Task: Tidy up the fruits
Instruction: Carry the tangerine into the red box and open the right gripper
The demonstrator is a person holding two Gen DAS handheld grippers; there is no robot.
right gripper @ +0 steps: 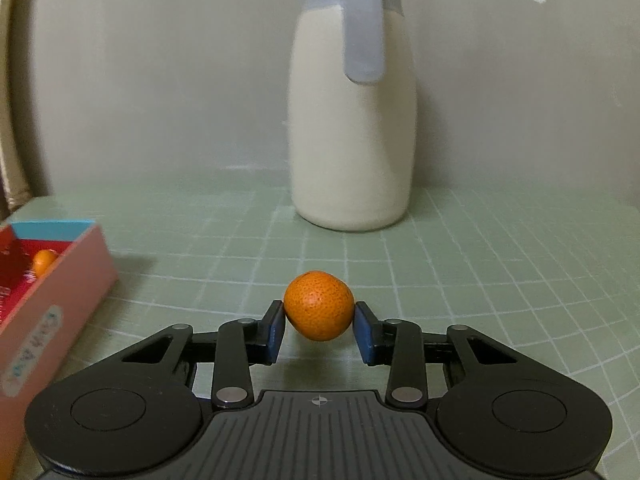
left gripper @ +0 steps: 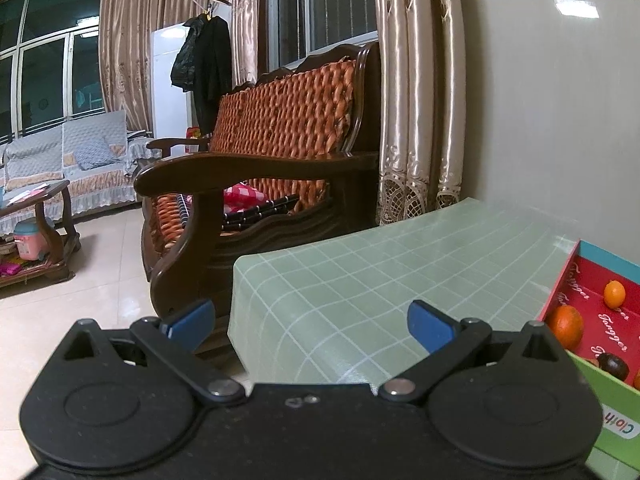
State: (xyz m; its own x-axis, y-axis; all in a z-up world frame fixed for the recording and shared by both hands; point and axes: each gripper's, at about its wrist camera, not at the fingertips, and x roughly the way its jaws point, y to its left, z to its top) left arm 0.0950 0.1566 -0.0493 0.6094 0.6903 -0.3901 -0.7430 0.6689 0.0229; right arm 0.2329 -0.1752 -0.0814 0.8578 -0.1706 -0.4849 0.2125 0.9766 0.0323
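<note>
A small orange tangerine (right gripper: 319, 305) sits between the blue pads of my right gripper (right gripper: 319, 326), which is shut on it just above the green grid tablecloth (right gripper: 460, 280). An open cardboard box (right gripper: 60, 292) with a red lining lies to the left, with a small orange fruit (right gripper: 43, 261) inside. In the left wrist view the same box (left gripper: 592, 384) shows at the right edge, holding two orange fruits (left gripper: 565, 326) (left gripper: 614, 293) and a dark round fruit (left gripper: 612, 364). My left gripper (left gripper: 310, 326) stands open over the table's near left corner, with nothing between its fingers.
A tall cream jug (right gripper: 352, 120) with a grey handle stands on the table behind the tangerine, against the pale wall. Left of the table are a dark wooden armchair (left gripper: 256, 184), curtains, a low coffee table (left gripper: 36, 216) and a tiled floor.
</note>
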